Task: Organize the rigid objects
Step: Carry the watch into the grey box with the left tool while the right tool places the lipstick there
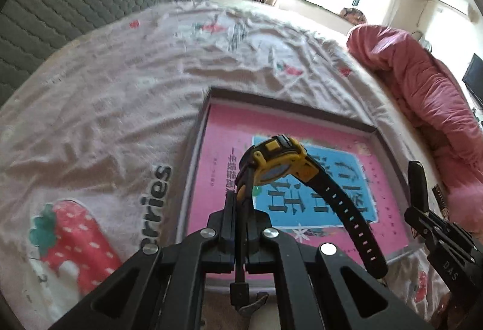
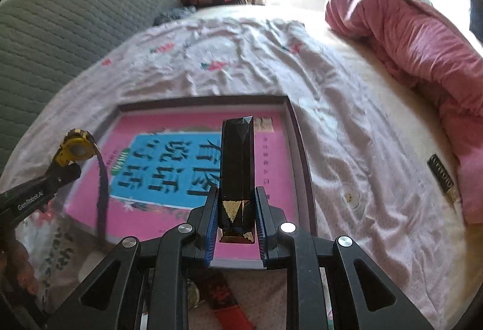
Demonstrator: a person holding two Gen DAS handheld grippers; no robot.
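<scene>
Left gripper (image 1: 240, 203) clamped on yellow watch (image 1: 279, 162) strap; right gripper (image 2: 237, 209) gripping black bar (image 2: 237, 158), long axis pointing straight ahead, over tray (image 2: 297, 130).

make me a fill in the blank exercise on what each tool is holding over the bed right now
1. The left tool is shut on the strap of a yellow and black ____.
2. The right tool grips a faceted black case that stands ____ between its pads.
3. Both things hang over a shallow tray in which a ____ book lies flat.
4. The tray rests on a bedsheet printed with ____.

Missing words: watch; upright; pink; strawberries
</scene>
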